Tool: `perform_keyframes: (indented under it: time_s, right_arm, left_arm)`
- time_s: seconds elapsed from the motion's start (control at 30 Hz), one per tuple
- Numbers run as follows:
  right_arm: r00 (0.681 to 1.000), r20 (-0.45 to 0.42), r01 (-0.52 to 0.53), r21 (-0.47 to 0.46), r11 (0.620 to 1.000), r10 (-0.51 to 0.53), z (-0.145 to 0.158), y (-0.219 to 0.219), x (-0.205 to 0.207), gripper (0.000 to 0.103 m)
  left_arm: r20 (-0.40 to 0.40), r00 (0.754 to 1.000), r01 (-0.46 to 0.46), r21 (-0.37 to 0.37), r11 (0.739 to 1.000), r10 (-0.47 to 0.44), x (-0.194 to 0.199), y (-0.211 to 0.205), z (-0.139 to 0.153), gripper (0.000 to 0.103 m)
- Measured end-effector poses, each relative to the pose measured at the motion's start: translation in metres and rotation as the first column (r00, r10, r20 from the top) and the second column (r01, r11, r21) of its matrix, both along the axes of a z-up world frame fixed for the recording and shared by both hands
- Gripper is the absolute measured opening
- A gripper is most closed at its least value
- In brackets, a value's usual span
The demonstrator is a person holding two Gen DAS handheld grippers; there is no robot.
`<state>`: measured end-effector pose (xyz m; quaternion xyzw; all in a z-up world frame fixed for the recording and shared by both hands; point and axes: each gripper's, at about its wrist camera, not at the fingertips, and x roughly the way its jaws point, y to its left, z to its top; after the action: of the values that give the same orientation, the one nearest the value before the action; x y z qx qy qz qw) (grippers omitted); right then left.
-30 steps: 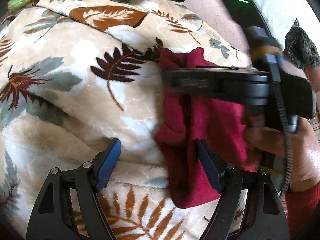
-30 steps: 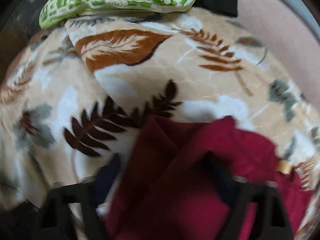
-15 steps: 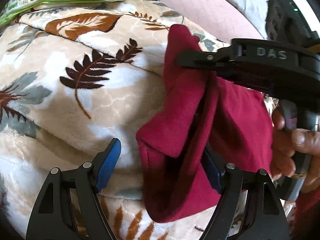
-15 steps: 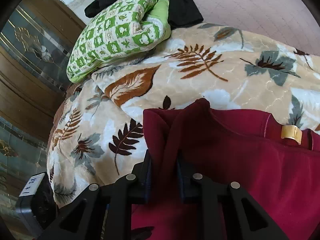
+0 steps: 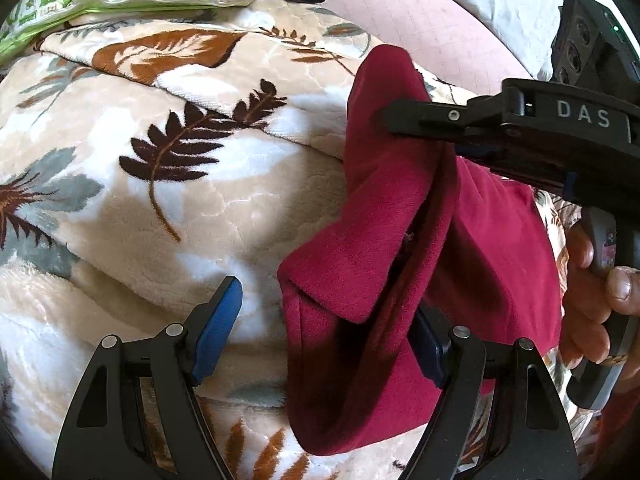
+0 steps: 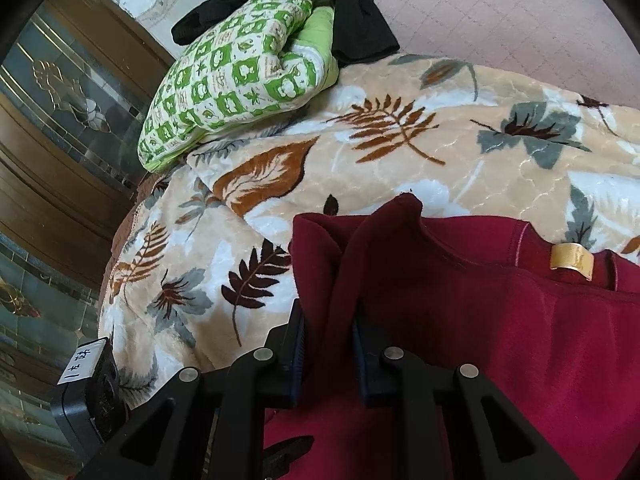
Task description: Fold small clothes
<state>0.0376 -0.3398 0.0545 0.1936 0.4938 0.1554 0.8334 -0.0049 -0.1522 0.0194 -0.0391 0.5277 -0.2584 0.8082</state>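
Now the right gripper [image 6: 329,344] is clamped on a bunched fold of the maroon fleece garment [image 6: 500,320], its jaws having just closed from the wider stance a second ago, and that fold is lifted off the plush leaf-print blanket [image 6: 360,168]. Only the left wrist view shows it hanging in a soft drape from the pinch. The left gripper [image 5: 320,336] stands apart, one blue pad [image 5: 218,324] bare, the other behind the cloth. Only the right view shows the garment's gold neck label [image 6: 571,261], beyond it a green checked pillow [image 6: 236,80].
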Motion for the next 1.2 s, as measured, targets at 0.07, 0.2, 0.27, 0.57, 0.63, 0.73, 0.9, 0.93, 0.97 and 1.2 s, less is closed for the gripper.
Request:
perform_keyframes:
  time_s: [0.07, 0.2, 0.27, 0.57, 0.63, 0.73, 0.9, 0.93, 0.97, 1.2]
  right_arm:
    - [1.000, 0.008, 0.003, 0.004, 1.000, -0.003, 0.002, -0.003, -0.002, 0.018]
    - [1.000, 0.024, 0.005, 0.009, 1.000, -0.005, 0.008, -0.011, -0.010, 0.016]
    - [0.999, 0.033, 0.006, 0.007, 1.000, -0.006, 0.013, -0.016, -0.015, 0.016]
    - [0.991, 0.124, 0.050, -0.036, 0.998, -0.045, 0.068, -0.081, -0.053, 0.015]
    - [0.989, 0.132, 0.075, -0.055, 0.996, -0.067, 0.076, -0.102, -0.062, 0.015]
    - [0.985, 0.126, 0.129, -0.082, 0.988, -0.119, 0.078, -0.140, -0.080, 0.015]
    - [0.969, 0.078, 0.240, -0.065, 0.969, -0.235, 0.053, -0.200, -0.103, 0.015]
    - [0.961, 0.060, 0.274, -0.061, 0.960, -0.270, 0.043, -0.212, -0.107, 0.015]
    - [0.955, 0.045, 0.297, -0.062, 0.953, -0.294, 0.035, -0.221, -0.109, 0.015]
    - [0.899, -0.065, 0.437, 0.049, 0.898, -0.434, -0.018, -0.257, -0.125, 0.021]
  left_arm:
    - [0.011, 1.000, 0.013, -0.008, 1.000, -0.013, -0.003, -0.002, 0.001, 0.068]
    - [0.001, 0.998, 0.055, -0.047, 0.997, -0.055, -0.013, -0.014, 0.005, 0.032]
    - [0.028, 0.997, 0.068, -0.045, 0.997, -0.066, -0.022, -0.020, 0.014, 0.024]
    - [0.123, 0.966, 0.238, -0.089, 0.967, -0.226, -0.065, -0.101, 0.079, 0.020]
    - [0.134, 0.954, 0.283, -0.088, 0.955, -0.270, -0.075, -0.128, 0.086, 0.020]
    - [0.127, 0.941, 0.325, -0.087, 0.942, -0.313, -0.082, -0.170, 0.087, 0.020]
    - [0.068, 0.929, 0.368, -0.084, 0.926, -0.363, -0.089, -0.223, 0.062, 0.020]
    - [0.058, 0.927, 0.373, -0.072, 0.925, -0.370, -0.092, -0.234, 0.054, 0.020]
    - [0.048, 0.925, 0.379, -0.063, 0.923, -0.376, -0.093, -0.243, 0.047, 0.020]
    - [0.000, 0.884, 0.465, -0.099, 0.880, -0.467, -0.103, -0.239, 0.060, 0.047]
